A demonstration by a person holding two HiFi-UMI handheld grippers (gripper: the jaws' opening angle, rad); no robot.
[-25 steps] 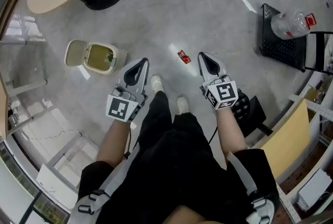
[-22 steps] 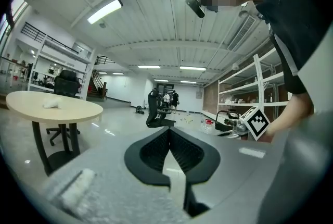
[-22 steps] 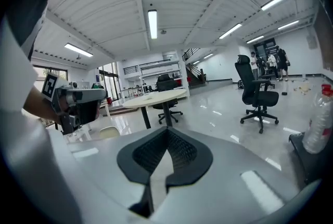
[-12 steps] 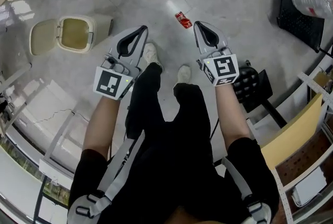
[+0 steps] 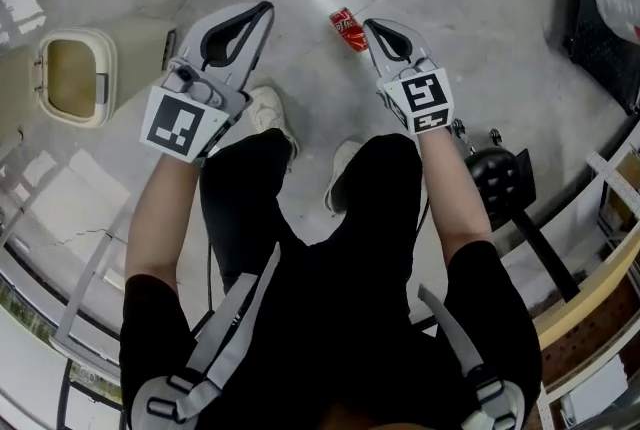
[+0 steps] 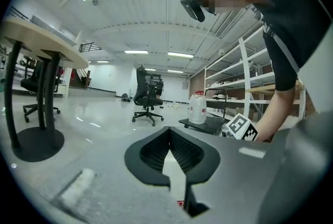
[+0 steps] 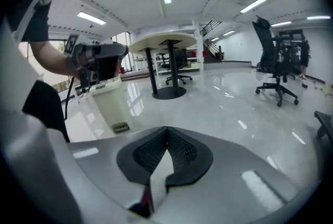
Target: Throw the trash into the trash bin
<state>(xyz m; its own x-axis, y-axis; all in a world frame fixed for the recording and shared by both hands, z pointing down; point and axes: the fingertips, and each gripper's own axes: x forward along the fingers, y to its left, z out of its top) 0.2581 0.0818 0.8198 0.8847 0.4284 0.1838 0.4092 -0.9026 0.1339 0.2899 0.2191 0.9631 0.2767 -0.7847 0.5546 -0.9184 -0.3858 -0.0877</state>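
Status: task not yet started on the object
- The small red crumpled piece of trash (image 5: 349, 29) is lying on the glossy grey floor (image 5: 470, 28) at the upper centre of the head view, not picked up.
- The cream plastic trash bin with its lid swung open (image 5: 105, 78) is standing at the left edge of that view, well apart from the trash; nothing red is showing inside it.
- The right gripper (image 5: 368, 23) is hanging just beside the trash, jaws pressed together on nothing; contact cannot be told.
- The left gripper (image 5: 266, 9) is sitting between bin and trash, jaws likewise together and empty.

Judgement: nothing is done so far. Remaining: opening the right jaws, closing them on the trash, carrying it across to the bin at left, releasing it over the opening
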